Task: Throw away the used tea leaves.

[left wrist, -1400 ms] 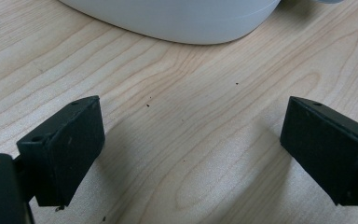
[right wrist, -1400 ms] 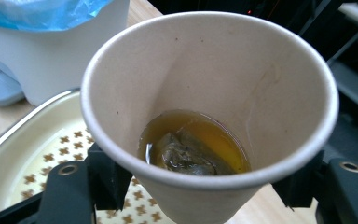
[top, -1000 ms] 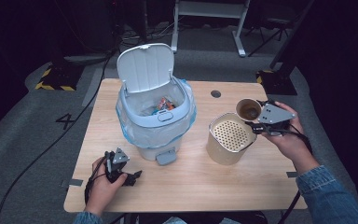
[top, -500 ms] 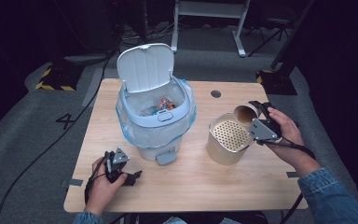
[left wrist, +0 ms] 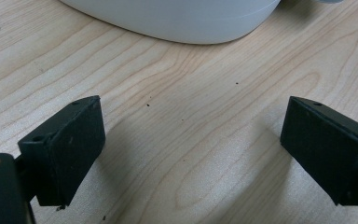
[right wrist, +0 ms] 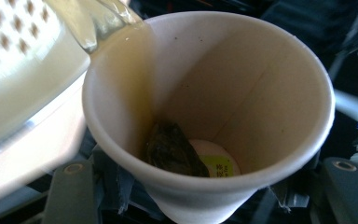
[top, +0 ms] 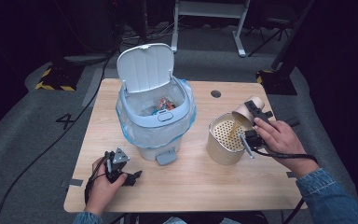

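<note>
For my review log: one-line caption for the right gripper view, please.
Tilted white paper cup pours yellowish liquid over the perforated cream strainer; a dark tea bag remains inside.

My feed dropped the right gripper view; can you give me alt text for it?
A tilted paper cup pours yellowish liquid over its rim into a perforated cream container. A dark tea bag lies inside the cup near its bottom.

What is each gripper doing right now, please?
Left gripper: open, holding nothing, low over the table.
Right gripper: shut on the paper cup, tilted, pouring liquid into the perforated container.
</note>
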A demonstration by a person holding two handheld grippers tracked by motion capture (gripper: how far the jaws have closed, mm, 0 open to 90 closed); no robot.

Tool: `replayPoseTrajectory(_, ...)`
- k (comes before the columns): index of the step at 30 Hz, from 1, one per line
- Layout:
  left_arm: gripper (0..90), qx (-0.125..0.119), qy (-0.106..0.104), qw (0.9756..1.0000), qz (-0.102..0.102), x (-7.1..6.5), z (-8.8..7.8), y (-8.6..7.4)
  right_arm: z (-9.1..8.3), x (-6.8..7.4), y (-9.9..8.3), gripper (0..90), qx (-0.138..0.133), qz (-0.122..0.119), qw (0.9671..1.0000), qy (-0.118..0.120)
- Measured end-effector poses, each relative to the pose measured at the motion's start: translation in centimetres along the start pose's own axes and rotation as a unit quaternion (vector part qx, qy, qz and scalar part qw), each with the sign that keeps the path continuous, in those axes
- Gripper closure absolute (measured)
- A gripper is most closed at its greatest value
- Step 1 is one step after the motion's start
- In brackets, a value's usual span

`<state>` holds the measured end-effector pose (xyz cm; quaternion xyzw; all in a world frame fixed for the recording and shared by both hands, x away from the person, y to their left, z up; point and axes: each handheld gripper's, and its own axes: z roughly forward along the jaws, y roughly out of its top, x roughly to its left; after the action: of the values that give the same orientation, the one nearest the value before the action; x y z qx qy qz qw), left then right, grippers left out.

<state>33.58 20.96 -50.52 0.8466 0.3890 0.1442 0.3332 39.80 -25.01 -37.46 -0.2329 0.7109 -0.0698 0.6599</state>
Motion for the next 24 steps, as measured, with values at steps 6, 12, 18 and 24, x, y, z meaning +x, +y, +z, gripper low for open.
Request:
replayPoseTrajectory(6,6.8,0.0,0.0,1.0,0.0,0.0,0.0,0.0,-0.2,1.0,1.2,35.5,0.052,-0.137,0.9863,-0.075)
replayPoseTrajectory(12,6.8,0.0,0.0,1.0,0.0,0.0,0.0,0.0,-0.5,1.3,1.5,35.5,0.067,-0.192,0.9732,-0.108)
replayPoseTrajectory(18,6.8,0.0,0.0,1.0,0.0,0.0,0.0,0.0,-0.6,1.6,1.8,35.5,0.07,-0.24,0.9612,-0.117)
replayPoseTrajectory(24,6.8,0.0,0.0,1.0,0.0,0.0,0.0,0.0,-0.7,1.3,1.6,35.5,0.072,-0.244,0.9597,-0.12)
